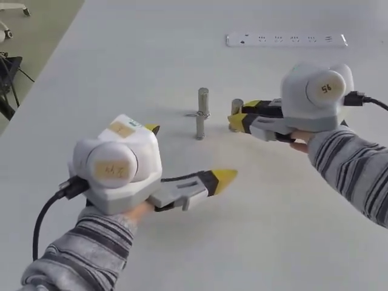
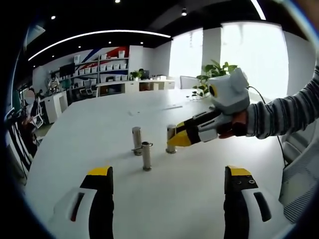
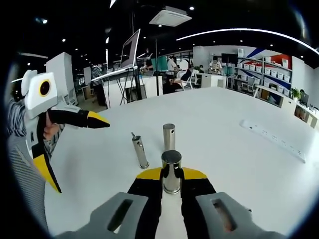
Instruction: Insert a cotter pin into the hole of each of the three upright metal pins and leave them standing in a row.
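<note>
R claw [image 3: 171,177] pinching upright metal pin [image 3: 172,162] on counter [image 1: 273,212]. L claw [image 2: 169,172] spread wide. Near pin [image 2: 146,156], far pin [image 2: 136,141] stand adj., untouched.

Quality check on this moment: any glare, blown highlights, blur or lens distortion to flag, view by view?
Head view: soft even light, sharp, only a faint shadow by the nearer standing pin on the table. Left gripper view: fisheye bends the ceiling light strip; the window is blown out. Right gripper view: dark ceiling, curved edges, but the held pin in the right gripper is crisp.
</note>
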`<state>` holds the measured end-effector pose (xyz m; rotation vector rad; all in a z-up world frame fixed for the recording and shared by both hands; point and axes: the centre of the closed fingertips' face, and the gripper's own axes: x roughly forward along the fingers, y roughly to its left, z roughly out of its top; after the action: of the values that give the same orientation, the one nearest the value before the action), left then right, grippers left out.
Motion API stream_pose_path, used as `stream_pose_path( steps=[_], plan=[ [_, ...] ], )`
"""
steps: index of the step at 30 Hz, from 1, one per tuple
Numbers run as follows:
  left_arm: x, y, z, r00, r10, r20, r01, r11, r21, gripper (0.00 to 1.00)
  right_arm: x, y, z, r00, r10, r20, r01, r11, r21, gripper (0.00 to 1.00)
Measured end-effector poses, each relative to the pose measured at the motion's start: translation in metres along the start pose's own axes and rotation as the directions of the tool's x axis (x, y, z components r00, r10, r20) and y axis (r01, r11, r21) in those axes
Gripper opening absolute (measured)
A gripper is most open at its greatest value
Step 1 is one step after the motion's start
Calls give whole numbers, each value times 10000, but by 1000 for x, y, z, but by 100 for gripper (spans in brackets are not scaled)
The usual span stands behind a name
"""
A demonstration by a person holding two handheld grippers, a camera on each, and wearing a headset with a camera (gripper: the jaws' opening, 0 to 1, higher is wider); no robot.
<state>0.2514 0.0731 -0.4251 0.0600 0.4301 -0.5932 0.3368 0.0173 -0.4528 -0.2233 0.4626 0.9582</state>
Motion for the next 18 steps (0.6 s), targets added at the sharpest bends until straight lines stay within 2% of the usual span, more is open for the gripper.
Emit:
stream_pose_path(
  steps=[6, 10, 18],
  plan=[
    [-1, -4, 2, 9999, -103, 99, 102, 9999, 43, 91, -14, 20, -10, 9988, 424, -244, -435, 9979, -485, 8],
    [-2, -5, 2, 9999, -102, 100, 101, 9999, 114, 91, -20, 30, -16, 9976, 634, -274, -647, 9966, -504, 8],
    [-2, -6, 0, 9999, -96, 44, 95, 9997, 212, 91, -25, 40, -23, 9976, 568, -398, -589, 9967, -553, 8]
  ],
)
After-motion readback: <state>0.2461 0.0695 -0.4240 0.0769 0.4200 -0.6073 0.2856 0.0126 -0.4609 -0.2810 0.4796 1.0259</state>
